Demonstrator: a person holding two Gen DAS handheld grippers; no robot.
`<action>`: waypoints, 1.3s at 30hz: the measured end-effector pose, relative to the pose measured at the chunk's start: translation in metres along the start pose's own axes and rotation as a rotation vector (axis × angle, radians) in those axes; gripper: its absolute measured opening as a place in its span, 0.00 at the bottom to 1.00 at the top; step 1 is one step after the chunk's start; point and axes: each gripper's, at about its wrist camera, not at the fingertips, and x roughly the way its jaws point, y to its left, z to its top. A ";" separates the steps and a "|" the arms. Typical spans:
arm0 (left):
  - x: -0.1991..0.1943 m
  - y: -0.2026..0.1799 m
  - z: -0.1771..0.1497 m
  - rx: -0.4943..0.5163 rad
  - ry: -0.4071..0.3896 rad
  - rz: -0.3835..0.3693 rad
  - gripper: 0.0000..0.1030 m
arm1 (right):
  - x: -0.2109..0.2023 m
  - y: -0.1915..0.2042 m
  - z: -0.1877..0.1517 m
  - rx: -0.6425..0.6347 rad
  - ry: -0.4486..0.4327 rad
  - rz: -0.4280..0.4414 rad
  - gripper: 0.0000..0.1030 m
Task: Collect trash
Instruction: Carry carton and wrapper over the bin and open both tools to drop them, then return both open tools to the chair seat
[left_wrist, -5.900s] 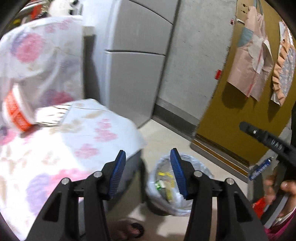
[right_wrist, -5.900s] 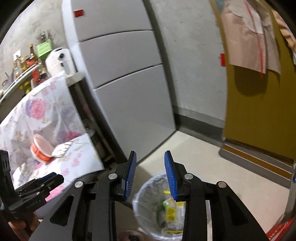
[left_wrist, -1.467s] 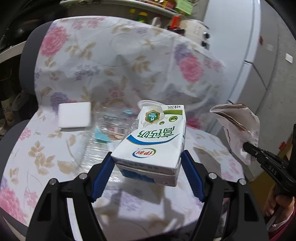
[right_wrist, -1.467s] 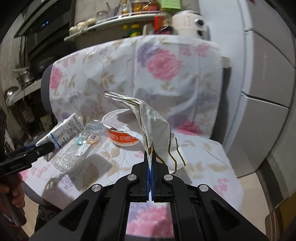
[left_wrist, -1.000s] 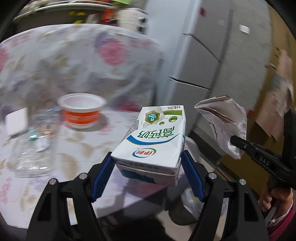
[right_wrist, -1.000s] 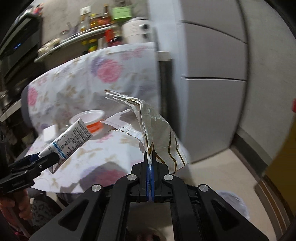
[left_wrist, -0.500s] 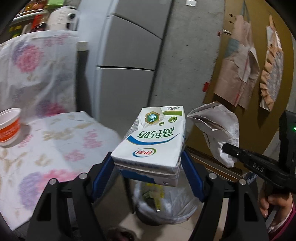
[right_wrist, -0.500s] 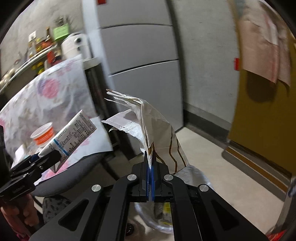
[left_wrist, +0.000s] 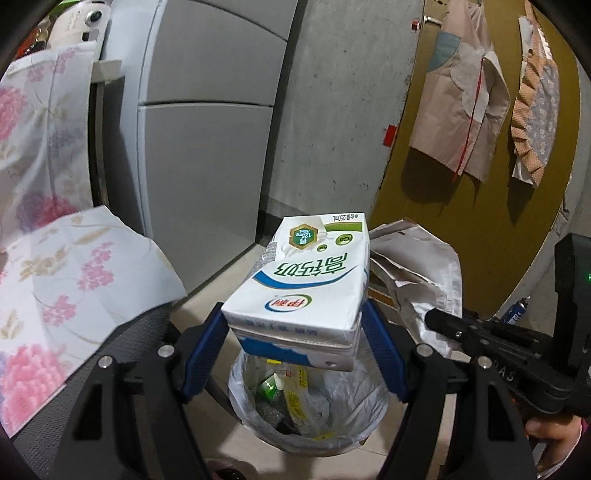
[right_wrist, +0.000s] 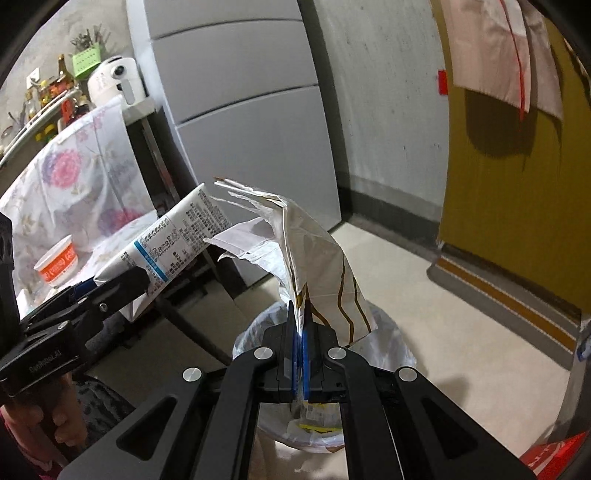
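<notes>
White-and-green milk carton (left_wrist: 301, 286), pinched between the left gripper (left_wrist: 295, 343) jaws, now hangs above the plastic-lined trash bin (left_wrist: 373, 402), nearer than before. Right gripper (right_wrist: 300, 334) jaws pinch a crumpled white paper wrapper (right_wrist: 317, 266); the bin's contents are partly hidden.

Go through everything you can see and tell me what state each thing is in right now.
Milk carton: clamped in left gripper, above bin.
Torn wrapper: pinched in right gripper.
Trash bin: bag-lined, partly filled.
Orange cup: upright on floral-covered seat.
Fridge: doors closed.
</notes>
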 end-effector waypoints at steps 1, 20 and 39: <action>0.005 0.000 -0.001 0.000 0.012 -0.004 0.70 | 0.006 -0.002 -0.002 0.004 0.014 0.000 0.02; 0.002 0.033 -0.004 -0.044 0.037 0.062 0.75 | 0.022 -0.015 0.012 0.090 0.048 -0.051 0.45; -0.098 0.084 -0.006 -0.053 -0.026 0.249 0.84 | -0.035 0.084 0.057 -0.049 -0.090 0.068 0.52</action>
